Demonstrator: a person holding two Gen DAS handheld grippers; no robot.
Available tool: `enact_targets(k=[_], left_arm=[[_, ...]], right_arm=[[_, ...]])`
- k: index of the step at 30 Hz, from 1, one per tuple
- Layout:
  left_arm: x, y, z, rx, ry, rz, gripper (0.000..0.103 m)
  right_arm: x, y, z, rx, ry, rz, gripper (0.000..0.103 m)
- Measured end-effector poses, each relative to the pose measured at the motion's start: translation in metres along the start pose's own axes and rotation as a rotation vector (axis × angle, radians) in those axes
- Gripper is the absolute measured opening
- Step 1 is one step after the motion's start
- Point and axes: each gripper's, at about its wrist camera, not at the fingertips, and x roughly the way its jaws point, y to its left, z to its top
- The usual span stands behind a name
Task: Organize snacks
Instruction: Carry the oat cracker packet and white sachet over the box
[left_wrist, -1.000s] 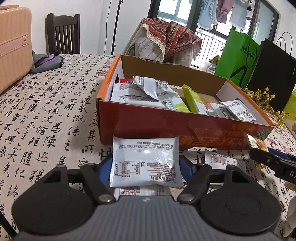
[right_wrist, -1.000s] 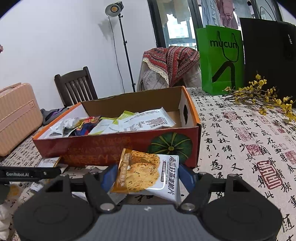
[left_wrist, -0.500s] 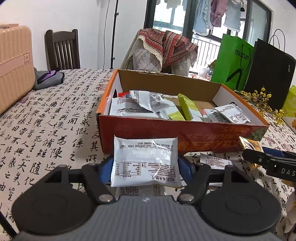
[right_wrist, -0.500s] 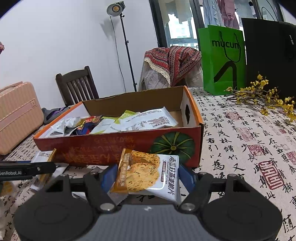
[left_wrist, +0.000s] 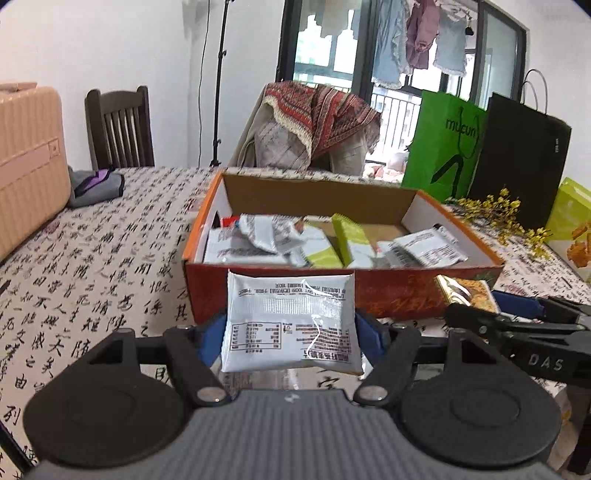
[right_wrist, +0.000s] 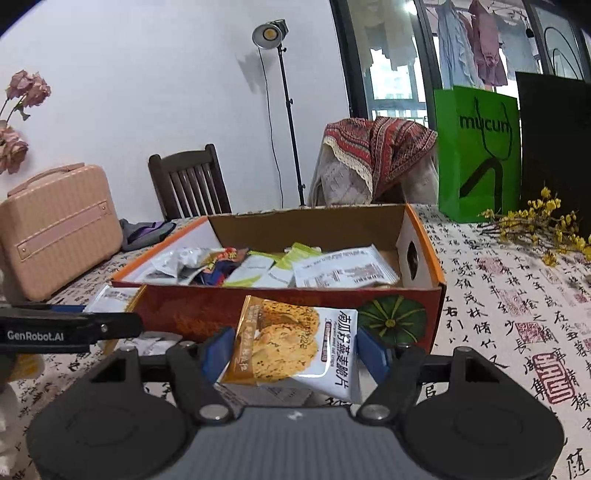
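My left gripper (left_wrist: 290, 334) is shut on a white snack packet (left_wrist: 290, 321) showing its printed back, held in the air just before the near wall of the orange cardboard box (left_wrist: 388, 295). In the right wrist view my right gripper (right_wrist: 295, 349) is shut on an oat-crisp packet (right_wrist: 295, 343) with a cookie picture, also held up in front of the box (right_wrist: 207, 310). Several snack packets (left_wrist: 317, 243) lie inside the box. The right gripper's arm and its packet (left_wrist: 469, 291) show at the right of the left wrist view; the left gripper's arm (right_wrist: 66, 330) shows at the left of the right one.
Loose packets (right_wrist: 114, 297) lie on the calligraphy tablecloth (left_wrist: 92, 258) before the box. A pink case (left_wrist: 26, 162) and a grey pouch (left_wrist: 96, 182) sit at the left. Green bag (left_wrist: 443, 147), black bag (left_wrist: 517, 158) and yellow flowers (left_wrist: 506, 214) stand at the right; chairs behind.
Both grippers have risen with their packets, so more of the box's inside shows. The left gripper also moved back a little from the box. Both grips are unchanged.
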Motion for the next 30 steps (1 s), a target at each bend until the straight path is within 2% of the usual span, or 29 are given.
enact_targets(k=[7,14,30], left_arm=[[-0.012,-0.012,0.020,0.005,-0.058,-0.007,0.072],[-0.012,-0.022,0.043,0.008,-0.112,-0.003,0.072],[0.032,-0.026,0.083,-0.041,-0.140,0.062,0.072]], right_arm=[[-0.013,0.007,0.016,-0.013,-0.047,-0.014,0.072],[-0.009,0.012,0.037,-0.019,-0.066,-0.035,0.072],[0.037,0.001,0.081,0.044,-0.082,-0.091,0.072]])
